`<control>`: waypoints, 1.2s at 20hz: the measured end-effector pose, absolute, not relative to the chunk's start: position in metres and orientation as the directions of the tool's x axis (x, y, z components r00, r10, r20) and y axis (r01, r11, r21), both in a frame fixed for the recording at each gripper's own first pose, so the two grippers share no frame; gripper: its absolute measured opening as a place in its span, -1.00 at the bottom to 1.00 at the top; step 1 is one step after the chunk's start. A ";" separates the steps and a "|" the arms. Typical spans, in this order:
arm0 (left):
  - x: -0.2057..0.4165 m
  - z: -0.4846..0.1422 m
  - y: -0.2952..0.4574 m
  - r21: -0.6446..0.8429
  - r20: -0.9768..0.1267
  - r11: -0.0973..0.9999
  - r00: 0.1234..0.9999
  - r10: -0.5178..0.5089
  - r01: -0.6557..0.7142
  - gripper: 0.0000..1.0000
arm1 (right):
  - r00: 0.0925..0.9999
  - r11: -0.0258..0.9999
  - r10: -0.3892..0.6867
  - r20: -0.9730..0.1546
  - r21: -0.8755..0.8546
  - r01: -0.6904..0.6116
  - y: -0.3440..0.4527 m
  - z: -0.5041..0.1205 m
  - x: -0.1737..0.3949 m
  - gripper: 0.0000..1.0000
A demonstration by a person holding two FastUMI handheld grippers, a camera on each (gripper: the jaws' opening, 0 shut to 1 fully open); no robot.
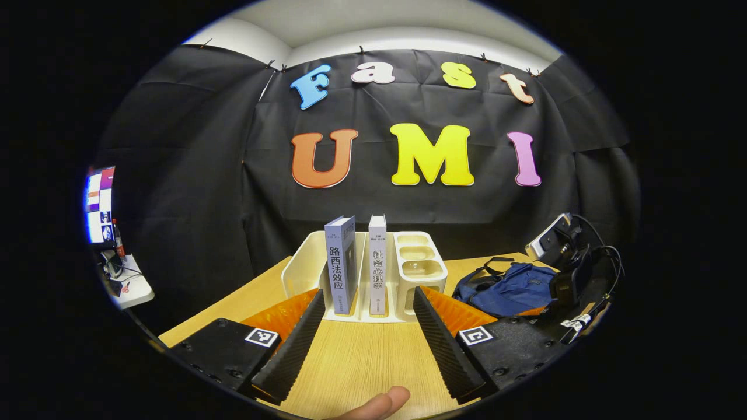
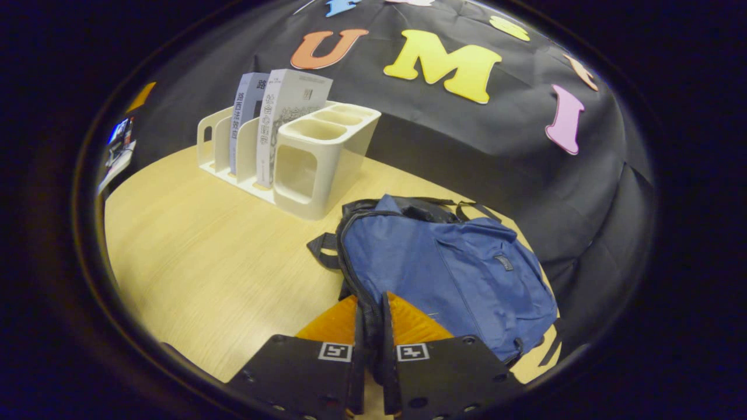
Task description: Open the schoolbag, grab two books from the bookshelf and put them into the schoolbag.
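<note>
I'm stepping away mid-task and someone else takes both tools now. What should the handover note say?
Left tool: open, above the table, facing the bookshelf.
Right tool: shut on the schoolbag edge by its zip line.
Both books, the blue book and the white book, stand upright in the bookshelf slots; the bag lies flat to its right.
Done: bag gripped. Whether it is open, I cannot tell.
Left: move both books into the bag.

A: Left gripper?
B: Jaws wide apart above the wooden table, aimed at the white bookshelf

A: Books?
B: A blue book and a white book, upright in neighbouring slots. The blue schoolbag lies to the right
</note>
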State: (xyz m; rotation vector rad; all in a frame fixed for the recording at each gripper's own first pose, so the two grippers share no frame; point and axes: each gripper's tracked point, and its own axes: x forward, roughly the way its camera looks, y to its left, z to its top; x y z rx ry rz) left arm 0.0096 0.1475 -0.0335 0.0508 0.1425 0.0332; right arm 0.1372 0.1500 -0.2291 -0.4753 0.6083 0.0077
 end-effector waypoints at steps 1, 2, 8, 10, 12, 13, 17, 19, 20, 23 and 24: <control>0.011 -0.035 0.149 0.060 -0.141 0.998 0.989 0.043 -0.035 0.92 | 0.849 0.899 -0.108 -0.518 -0.415 -0.139 0.151 -0.220 0.139 -0.77; 0.013 -0.035 0.149 0.064 -0.138 0.997 0.989 0.046 -0.038 0.92 | 0.865 0.905 -0.098 -0.491 -0.406 -0.128 0.149 -0.214 0.141 -0.89; 0.025 -0.042 0.152 0.022 -0.157 0.998 0.985 0.065 -0.062 0.92 | 0.912 0.941 0.022 -0.410 -0.300 -0.158 0.130 -0.151 0.139 -0.99; 0.028 -0.040 0.151 0.003 -0.156 0.998 0.986 0.066 -0.066 0.93 | 0.932 0.949 0.040 -0.361 -0.277 -0.148 0.118 -0.125 0.137 -1.00; 0.034 -0.037 0.154 0.024 -0.150 0.997 0.985 0.081 -0.079 0.93 | 0.952 0.957 0.041 -0.303 -0.260 -0.124 0.102 -0.097 0.134 -1.00; 0.037 -0.034 0.154 0.032 -0.140 0.996 0.987 0.082 -0.078 0.94 | 0.960 0.960 0.037 -0.277 -0.256 -0.110 0.092 -0.083 0.132 -0.99; 0.050 -0.029 0.144 0.054 -0.145 0.997 0.987 0.070 -0.063 0.92 | 0.979 0.974 0.001 -0.205 -0.221 -0.047 0.051 -0.039 0.133 -0.99; 0.060 -0.019 0.146 0.055 -0.138 0.995 0.986 0.090 -0.083 0.93 | 0.985 0.978 -0.017 -0.171 -0.210 -0.019 0.030 -0.015 0.137 -1.00; 0.065 -0.016 0.147 0.053 -0.138 0.995 0.986 0.094 -0.087 0.92 | 0.987 0.980 -0.021 -0.162 -0.197 -0.011 0.023 -0.007 0.137 -1.00; 0.084 0.001 0.148 0.057 -0.138 0.994 0.986 0.096 -0.089 0.92 | 0.990 0.987 -0.025 -0.142 -0.163 0.002 0.004 0.011 0.139 -1.00; 0.093 0.008 0.150 0.061 -0.130 0.994 0.986 0.099 -0.092 0.92 | 0.990 0.987 -0.030 -0.136 -0.159 0.008 -0.001 0.017 0.140 -0.99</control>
